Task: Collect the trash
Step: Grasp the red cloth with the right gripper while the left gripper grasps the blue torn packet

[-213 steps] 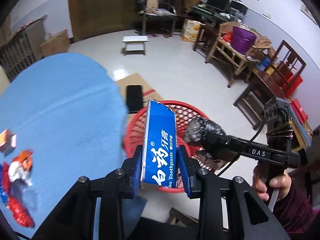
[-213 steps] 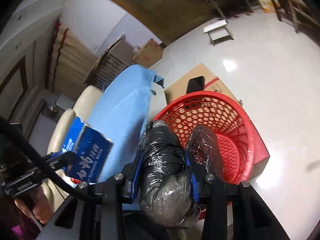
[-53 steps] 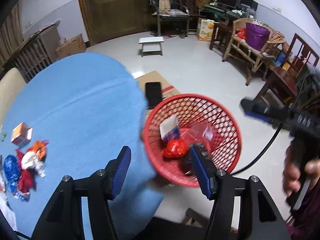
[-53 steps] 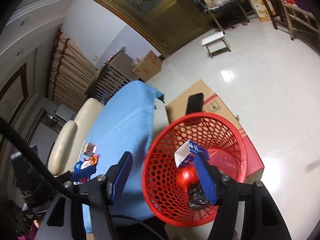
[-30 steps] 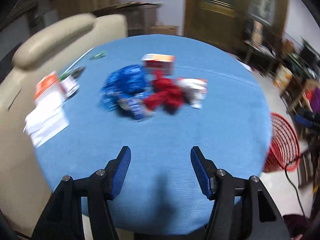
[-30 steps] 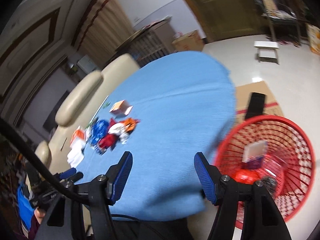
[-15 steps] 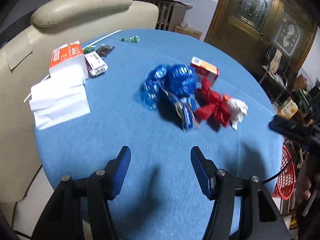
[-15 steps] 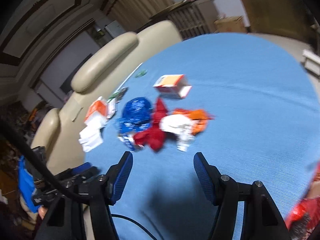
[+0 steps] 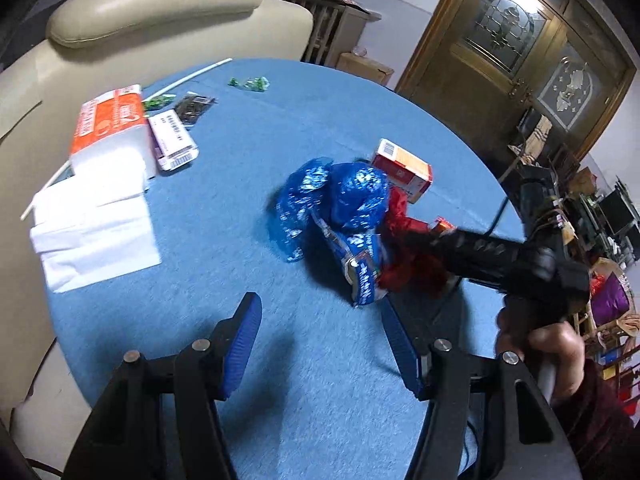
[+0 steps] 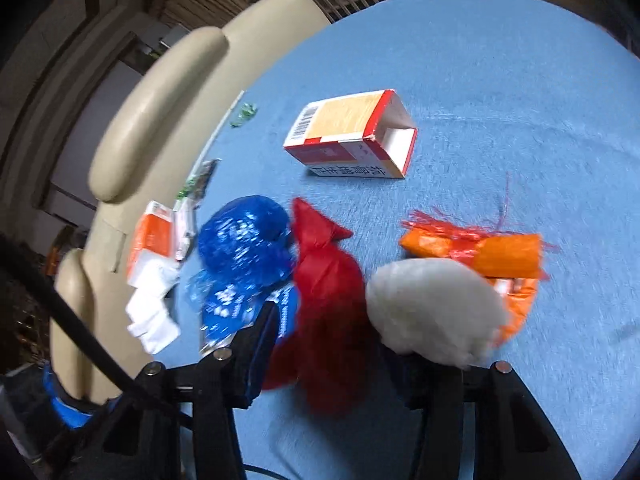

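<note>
Right gripper [image 10: 324,344], jaws just closing, straddles the red bag [image 10: 324,292] on the tabletop [image 10: 520,120]; grip unconfirmed. Left gripper [image 9: 320,344] gapes empty, farther back.

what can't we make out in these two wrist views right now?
- Right wrist: whether the right gripper pads press the red bag; bag and motion blur cover them.
- Right wrist: white wad, blurred, cannot identify it.
- Left wrist: right gripper tips, smeared against the red bag.
- Red basket: outside both views.
</note>
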`<move>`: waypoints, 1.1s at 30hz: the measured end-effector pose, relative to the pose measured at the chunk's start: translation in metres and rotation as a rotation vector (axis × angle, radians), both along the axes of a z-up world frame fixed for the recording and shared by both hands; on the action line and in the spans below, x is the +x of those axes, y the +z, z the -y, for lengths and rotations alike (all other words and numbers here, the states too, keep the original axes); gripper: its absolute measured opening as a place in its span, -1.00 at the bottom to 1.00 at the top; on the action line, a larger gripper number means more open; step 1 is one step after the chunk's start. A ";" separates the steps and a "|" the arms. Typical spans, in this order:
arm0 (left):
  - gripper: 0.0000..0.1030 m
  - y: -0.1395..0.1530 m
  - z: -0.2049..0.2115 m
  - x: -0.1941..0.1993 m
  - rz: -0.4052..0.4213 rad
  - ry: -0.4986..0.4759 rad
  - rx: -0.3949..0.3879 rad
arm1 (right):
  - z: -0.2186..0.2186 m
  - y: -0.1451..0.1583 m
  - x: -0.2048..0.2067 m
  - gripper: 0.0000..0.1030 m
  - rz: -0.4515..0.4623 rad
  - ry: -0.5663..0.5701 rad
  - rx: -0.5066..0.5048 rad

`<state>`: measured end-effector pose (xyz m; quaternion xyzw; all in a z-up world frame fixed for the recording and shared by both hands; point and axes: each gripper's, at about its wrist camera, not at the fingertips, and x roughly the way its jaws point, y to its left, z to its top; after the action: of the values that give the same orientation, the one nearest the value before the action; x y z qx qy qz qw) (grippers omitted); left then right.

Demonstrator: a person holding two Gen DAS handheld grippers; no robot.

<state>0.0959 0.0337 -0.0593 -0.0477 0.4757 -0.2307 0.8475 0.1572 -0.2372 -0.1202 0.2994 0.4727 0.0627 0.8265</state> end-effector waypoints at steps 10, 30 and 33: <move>0.22 -0.026 0.039 0.043 -0.107 -0.024 -0.062 | 0.017 -0.001 -0.053 -0.35 0.046 0.106 0.056; -0.45 -0.034 0.050 0.002 -0.175 0.029 -0.083 | 0.068 0.019 -0.160 -0.35 0.128 0.041 0.085; -0.45 -0.013 0.052 -0.022 -0.106 0.020 -0.040 | 0.063 0.028 -0.168 -0.35 0.154 0.046 0.065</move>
<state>0.0741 -0.0183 -0.0725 -0.0817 0.5148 -0.2290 0.8221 -0.0103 -0.3006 -0.0920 0.3097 0.4121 0.1197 0.8485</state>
